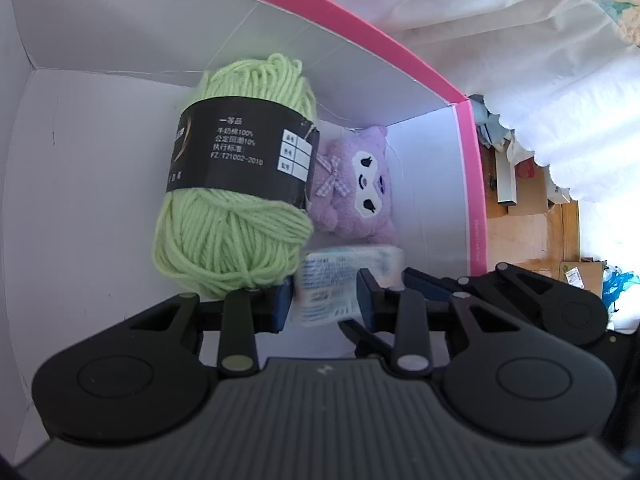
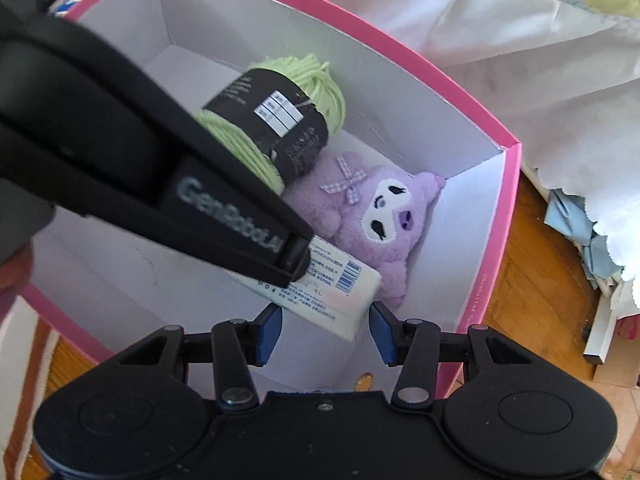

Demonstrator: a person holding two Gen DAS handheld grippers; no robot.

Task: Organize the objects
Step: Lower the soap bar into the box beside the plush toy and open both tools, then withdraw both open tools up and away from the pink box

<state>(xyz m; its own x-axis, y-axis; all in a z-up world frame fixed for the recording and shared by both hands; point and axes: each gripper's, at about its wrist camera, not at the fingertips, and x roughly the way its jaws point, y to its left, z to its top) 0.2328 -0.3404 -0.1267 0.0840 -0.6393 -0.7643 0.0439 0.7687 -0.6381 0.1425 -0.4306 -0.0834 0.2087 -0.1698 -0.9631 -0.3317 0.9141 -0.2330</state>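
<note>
A pink box (image 1: 464, 184) (image 2: 492, 240) with white inner walls holds a green yarn skein (image 1: 232, 216) (image 2: 320, 76) with a black label and a purple plush toy (image 1: 360, 196) (image 2: 372, 216). My left gripper (image 1: 324, 300) is shut on a white and blue tissue pack (image 1: 328, 292) (image 2: 340, 292), low inside the box beside the plush. In the right wrist view its finger (image 2: 294, 258) reaches in from the left onto the pack. My right gripper (image 2: 326, 332) points down over the box's near wall. Its blue pads stand apart on either side of the pack's corner without pressing it.
White cloth (image 1: 540, 60) (image 2: 480, 20) lies behind and to the right of the box. A wooden surface (image 2: 532, 280) with cardboard boxes (image 1: 528, 196) and fabric scraps (image 2: 568, 216) runs along the right. Bare white box floor (image 1: 80, 200) shows left of the yarn.
</note>
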